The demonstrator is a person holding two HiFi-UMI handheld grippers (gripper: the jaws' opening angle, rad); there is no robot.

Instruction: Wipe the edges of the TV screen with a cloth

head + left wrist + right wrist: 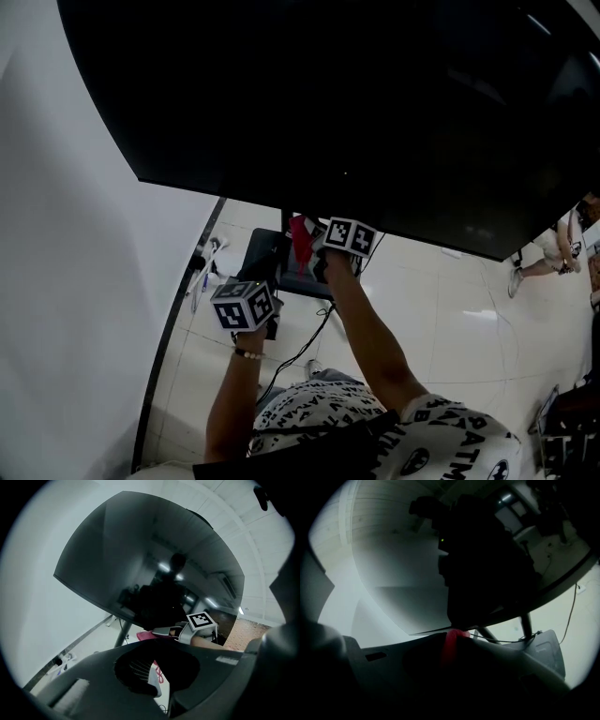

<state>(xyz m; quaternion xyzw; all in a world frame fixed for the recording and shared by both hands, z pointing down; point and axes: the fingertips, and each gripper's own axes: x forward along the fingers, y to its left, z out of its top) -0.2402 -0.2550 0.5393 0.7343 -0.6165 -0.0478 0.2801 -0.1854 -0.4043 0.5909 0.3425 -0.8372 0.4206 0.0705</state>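
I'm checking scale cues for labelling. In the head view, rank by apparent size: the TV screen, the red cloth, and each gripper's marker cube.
1. TV screen, by far the largest.
2. Left marker cube and right marker cube: they look alike, so unranked.
3. Red cloth, smallest as seen; part of it is hidden.

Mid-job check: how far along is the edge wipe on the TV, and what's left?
Done: the red cloth is clamped in the right hand-held gripper. In hand: the cloth is at the bottom edge of the TV screen, left of its middle. Left: nothing shows which edges are already wiped, so treat the rest of the bottom, the sides and the top as pending. The left hand-held gripper hangs below without a cloth.
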